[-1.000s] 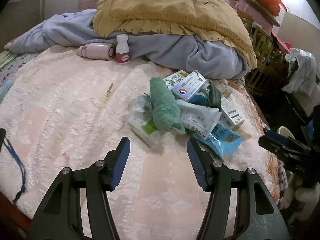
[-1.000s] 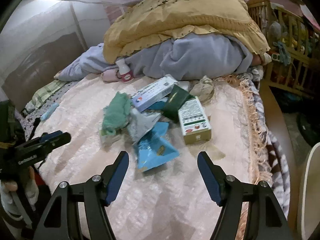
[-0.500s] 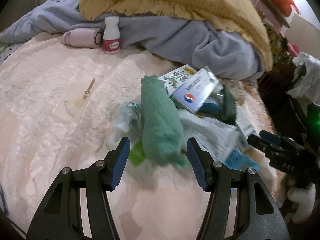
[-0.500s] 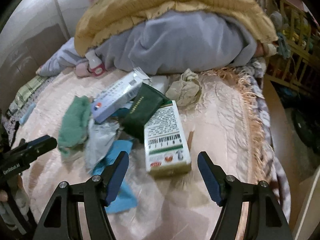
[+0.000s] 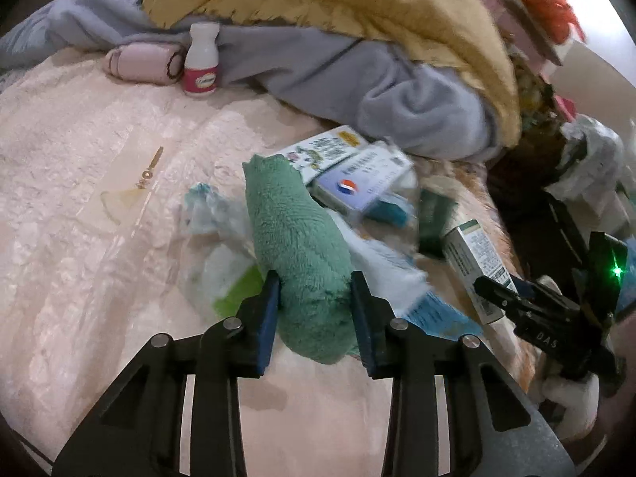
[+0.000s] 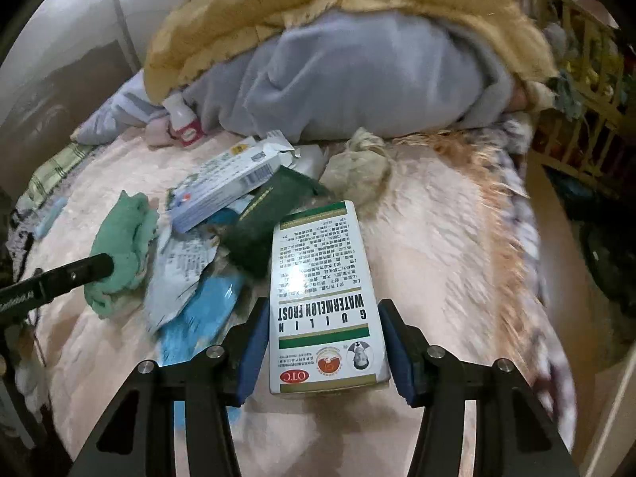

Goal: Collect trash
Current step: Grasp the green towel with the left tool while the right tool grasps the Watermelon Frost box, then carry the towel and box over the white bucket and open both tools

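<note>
The left gripper (image 5: pixel 314 310) has black angular arms cut with triangular openings; its fingers carry flat blue pads (image 5: pixel 267 320); round silver screws sit at the joints, at about 8 and 4 o'clock in the left wrist view; the right gripper (image 6: pixel 322 351) is built the same, black with blue pads (image 6: pixel 254 351) and silver screws; seen from the left wrist at 4 o'clock, its black body bears pale lettering and a green light; white lettering marks the left gripper's arm at 9 o'clock in the right wrist view.
</note>
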`<control>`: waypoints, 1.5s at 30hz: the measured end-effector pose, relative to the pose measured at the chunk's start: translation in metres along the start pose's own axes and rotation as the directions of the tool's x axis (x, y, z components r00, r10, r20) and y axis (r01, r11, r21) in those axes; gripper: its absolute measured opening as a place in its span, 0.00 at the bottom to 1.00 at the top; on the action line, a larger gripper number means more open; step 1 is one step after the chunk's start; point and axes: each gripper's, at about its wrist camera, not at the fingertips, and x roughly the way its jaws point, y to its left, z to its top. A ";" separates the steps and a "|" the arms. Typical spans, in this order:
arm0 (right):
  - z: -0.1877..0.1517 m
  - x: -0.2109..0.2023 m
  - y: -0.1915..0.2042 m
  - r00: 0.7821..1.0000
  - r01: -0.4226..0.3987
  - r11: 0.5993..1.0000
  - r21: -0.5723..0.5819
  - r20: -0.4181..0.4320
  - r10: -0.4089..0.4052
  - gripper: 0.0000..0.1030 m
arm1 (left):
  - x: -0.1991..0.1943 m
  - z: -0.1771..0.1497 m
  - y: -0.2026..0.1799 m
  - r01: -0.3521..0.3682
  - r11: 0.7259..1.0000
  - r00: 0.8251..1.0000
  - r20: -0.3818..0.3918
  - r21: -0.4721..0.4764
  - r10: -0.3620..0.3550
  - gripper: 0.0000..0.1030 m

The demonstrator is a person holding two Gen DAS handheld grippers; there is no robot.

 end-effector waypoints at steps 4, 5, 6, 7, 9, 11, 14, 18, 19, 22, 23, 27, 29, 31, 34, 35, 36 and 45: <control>-0.034 -0.042 -0.009 0.999 -0.046 0.998 0.047 0.015 0.045 0.51 | -0.027 -0.022 -0.015 0.025 0.999 1.000 0.006 0.042 -0.026 0.31; -0.039 -0.047 -0.008 0.999 -0.045 0.998 0.051 0.019 0.044 0.51 | -0.030 -0.026 -0.018 0.029 0.998 1.000 0.005 0.047 -0.029 0.31; -0.048 -0.057 -0.010 0.999 -0.048 0.997 0.060 0.026 0.046 0.51 | -0.034 -0.030 -0.021 0.034 0.998 0.999 0.006 0.053 -0.034 0.31; -0.053 -0.063 -0.010 0.998 -0.054 0.996 0.068 0.032 0.051 0.51 | -0.040 -0.035 -0.025 0.041 0.997 0.999 0.010 0.062 -0.041 0.31; -0.066 -0.075 -0.008 0.998 -0.059 0.995 0.079 0.040 0.056 0.51 | -0.048 -0.040 -0.030 0.047 0.996 0.999 0.016 0.070 -0.049 0.31; -0.074 -0.082 -0.004 0.997 -0.059 0.995 0.080 0.046 0.055 0.51 | -0.055 -0.045 -0.039 0.054 0.995 0.998 0.023 0.083 -0.056 0.31; -0.085 -0.087 0.004 0.997 -0.072 0.994 0.080 0.032 0.069 0.51 | -0.063 -0.053 -0.053 0.060 0.992 0.998 0.024 0.113 -0.063 0.31; -0.103 -0.087 0.013 0.997 -0.068 0.996 0.060 -0.020 0.069 0.51 | -0.060 -0.069 -0.068 0.054 0.987 0.998 -0.035 0.155 -0.049 0.31; -0.107 -0.084 0.015 0.997 -0.060 0.997 0.055 -0.038 0.062 0.51 | -0.057 -0.073 -0.070 0.054 0.985 0.997 -0.053 0.161 -0.046 0.31; -0.114 -0.079 0.017 0.998 -0.031 0.998 0.048 -0.058 0.034 0.53 | -0.040 -0.091 -0.077 0.025 0.979 0.993 -0.121 0.202 0.000 0.31; -0.114 -0.078 0.018 0.998 -0.026 0.999 0.044 -0.061 0.029 0.53 | -0.035 -0.095 -0.078 0.017 0.977 0.991 -0.134 0.213 0.013 0.32; -0.109 -0.074 0.023 0.999 0.007 1.000 0.010 -0.051 -0.007 0.61 | -0.024 -0.103 -0.080 -0.004 0.969 0.991 -0.131 0.247 0.038 0.38; -0.106 -0.074 0.023 0.999 0.012 1.000 0.014 -0.043 -0.011 0.61 | -0.021 -0.100 -0.079 -0.008 0.974 0.993 -0.116 0.226 0.035 0.44; -0.104 -0.071 0.021 0.999 0.013 1.000 0.022 -0.036 -0.012 0.61 | -0.016 -0.096 -0.075 -0.007 0.984 0.993 -0.111 0.179 0.028 0.47; -0.105 -0.067 0.021 0.999 0.022 1.000 0.018 -0.028 -0.021 0.51 | -0.009 -0.094 -0.072 -0.007 0.987 0.994 -0.105 0.159 0.024 0.47; -0.108 -0.066 0.020 0.999 0.021 1.000 0.023 -0.027 -0.020 0.51 | -0.008 -0.094 -0.073 -0.006 0.987 0.994 -0.105 0.158 0.023 0.46; -0.109 -0.066 0.019 1.000 0.020 0.999 0.028 -0.024 -0.019 0.51 | -0.008 -0.094 -0.073 -0.007 0.988 0.994 -0.104 0.157 0.024 0.41; -0.101 -0.111 0.004 0.995 -0.029 0.996 0.079 0.092 0.022 0.51 | -0.038 -0.085 -0.108 0.045 0.978 0.999 -0.030 0.205 -0.040 0.35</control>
